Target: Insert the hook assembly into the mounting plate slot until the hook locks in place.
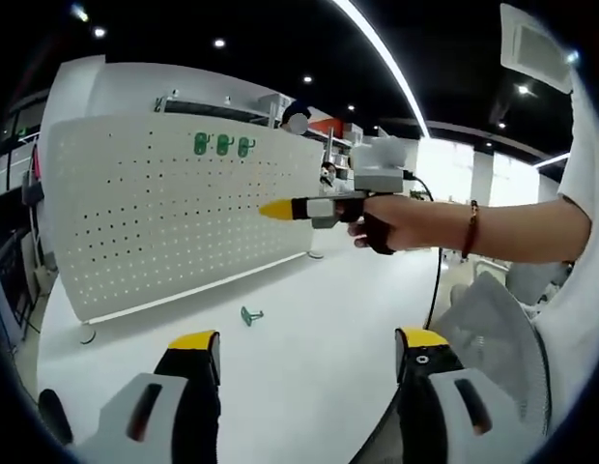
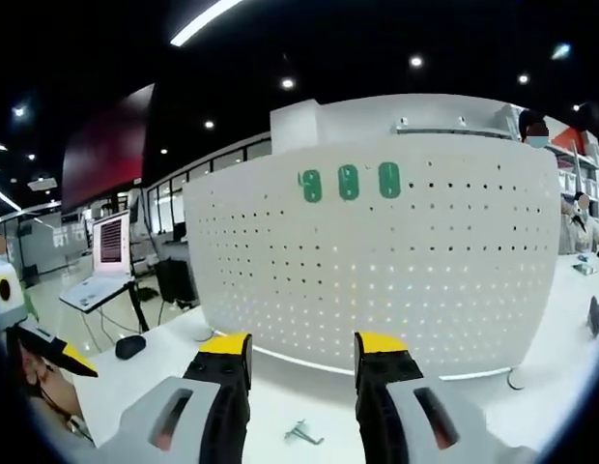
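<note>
Pegboard stock: we count 3 green hooks mounted, 1 loose hook on table.
Left gripper, right gripper: jaws wide, holding nothing; pegboard ahead.

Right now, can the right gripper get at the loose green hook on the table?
Probably yes. The right gripper is open and empty, the loose hook lies on bare table just below its jaws, and nothing sits between them.
</note>
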The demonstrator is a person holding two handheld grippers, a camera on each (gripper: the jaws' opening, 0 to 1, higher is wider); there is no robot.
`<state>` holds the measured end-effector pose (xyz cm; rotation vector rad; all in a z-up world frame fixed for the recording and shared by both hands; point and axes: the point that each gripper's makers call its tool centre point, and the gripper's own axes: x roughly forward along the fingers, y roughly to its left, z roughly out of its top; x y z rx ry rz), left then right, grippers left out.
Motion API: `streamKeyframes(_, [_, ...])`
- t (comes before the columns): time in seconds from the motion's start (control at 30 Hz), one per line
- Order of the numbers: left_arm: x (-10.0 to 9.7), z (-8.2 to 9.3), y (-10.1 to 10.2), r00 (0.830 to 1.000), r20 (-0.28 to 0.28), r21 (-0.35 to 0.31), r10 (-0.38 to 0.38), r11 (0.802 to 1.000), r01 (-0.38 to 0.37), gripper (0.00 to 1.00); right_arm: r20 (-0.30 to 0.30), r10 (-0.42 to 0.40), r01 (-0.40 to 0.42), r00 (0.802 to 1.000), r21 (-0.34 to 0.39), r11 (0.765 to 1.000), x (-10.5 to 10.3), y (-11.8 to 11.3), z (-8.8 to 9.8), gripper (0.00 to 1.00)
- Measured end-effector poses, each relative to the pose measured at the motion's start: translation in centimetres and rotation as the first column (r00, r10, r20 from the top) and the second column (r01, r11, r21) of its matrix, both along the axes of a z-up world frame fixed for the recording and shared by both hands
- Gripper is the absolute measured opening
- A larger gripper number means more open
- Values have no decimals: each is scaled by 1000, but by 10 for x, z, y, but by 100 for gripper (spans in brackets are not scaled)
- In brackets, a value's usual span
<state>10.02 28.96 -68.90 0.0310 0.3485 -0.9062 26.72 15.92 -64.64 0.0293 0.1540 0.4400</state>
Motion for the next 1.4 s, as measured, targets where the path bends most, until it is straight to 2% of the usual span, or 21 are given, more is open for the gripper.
streamKeyframes(0.23, [-3, -11, -5, 1000, -29, 9, -11, 1000, 12, 75, -38, -3, 3, 999, 5, 1000, -7, -6, -15, 43])
streamKeyframes(0.57, [-2, -14, -11, 999, -44, 24, -23, 999, 24, 74, -60, -8, 9, 998, 21, 1000, -11, -10, -28, 41])
streamKeyframes(0.93, [1, -17, -20, 998, -54, 34, -23, 999, 25, 69, -72, -30, 34, 997, 47, 998, -17, -18, -37, 40])
streamKeyframes(1.4, [9, -30, -31, 996, -86, 61, -36, 997, 42, 68, -94, -54, 61, 994, 69, 996, -25, -31, -50, 39])
